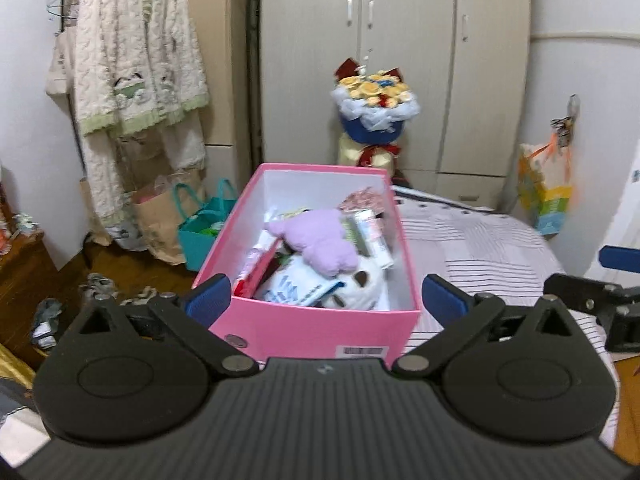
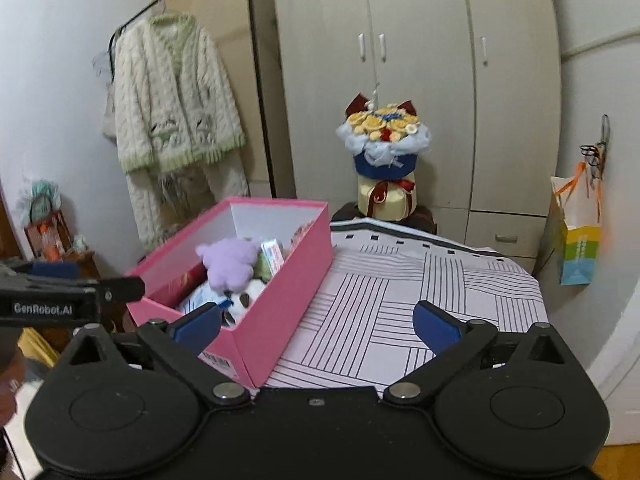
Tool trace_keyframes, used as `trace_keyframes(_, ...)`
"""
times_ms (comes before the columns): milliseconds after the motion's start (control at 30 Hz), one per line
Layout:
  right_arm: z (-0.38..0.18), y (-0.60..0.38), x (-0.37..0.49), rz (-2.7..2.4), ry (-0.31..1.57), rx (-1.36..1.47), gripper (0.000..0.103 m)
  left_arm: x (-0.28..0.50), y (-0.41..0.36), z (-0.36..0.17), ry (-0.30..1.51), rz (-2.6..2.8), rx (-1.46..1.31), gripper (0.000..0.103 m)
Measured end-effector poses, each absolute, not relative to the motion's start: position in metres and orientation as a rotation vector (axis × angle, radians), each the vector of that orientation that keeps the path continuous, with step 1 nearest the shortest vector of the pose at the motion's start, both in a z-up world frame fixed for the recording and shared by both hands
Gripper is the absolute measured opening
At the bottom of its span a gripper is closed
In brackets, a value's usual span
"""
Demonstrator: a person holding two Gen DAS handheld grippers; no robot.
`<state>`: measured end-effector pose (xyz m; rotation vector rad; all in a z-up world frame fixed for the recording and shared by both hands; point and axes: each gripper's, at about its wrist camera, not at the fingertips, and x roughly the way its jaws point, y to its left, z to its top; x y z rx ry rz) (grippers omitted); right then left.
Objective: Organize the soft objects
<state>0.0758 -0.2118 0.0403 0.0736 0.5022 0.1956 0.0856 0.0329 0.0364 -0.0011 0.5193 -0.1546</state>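
Observation:
A pink box (image 1: 312,330) (image 2: 280,288) stands on the striped bed cover (image 1: 472,248) (image 2: 400,300). Inside it lie a purple plush (image 1: 320,240) (image 2: 230,264), a white plush (image 1: 356,290) (image 2: 250,298) and several packets. My left gripper (image 1: 326,300) is open just short of the box's near wall, its blue pads (image 1: 210,300) standing wide with nothing pressed between them. My right gripper (image 2: 318,324) is open too, over the box's near right corner and the bed cover, and it holds nothing. The left gripper's body (image 2: 48,300) shows at the left edge of the right wrist view.
A flower bouquet (image 1: 374,116) (image 2: 384,160) stands beyond the bed before a beige wardrobe (image 1: 400,60). A fluffy robe (image 1: 136,80) (image 2: 172,112) hangs on a rack at the left, with paper and teal bags (image 1: 200,228) below. A colourful bag (image 2: 576,240) hangs on the right wall.

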Motion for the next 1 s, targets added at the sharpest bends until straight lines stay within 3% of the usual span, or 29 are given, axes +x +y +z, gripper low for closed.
trace_keyframes(1000, 0.027, -0.211, 0.026, 0.009, 0.468, 0.069, 0.103, 0.065, 0.037, 0.015, 0.484, -0.275, -0.004, 0.103)
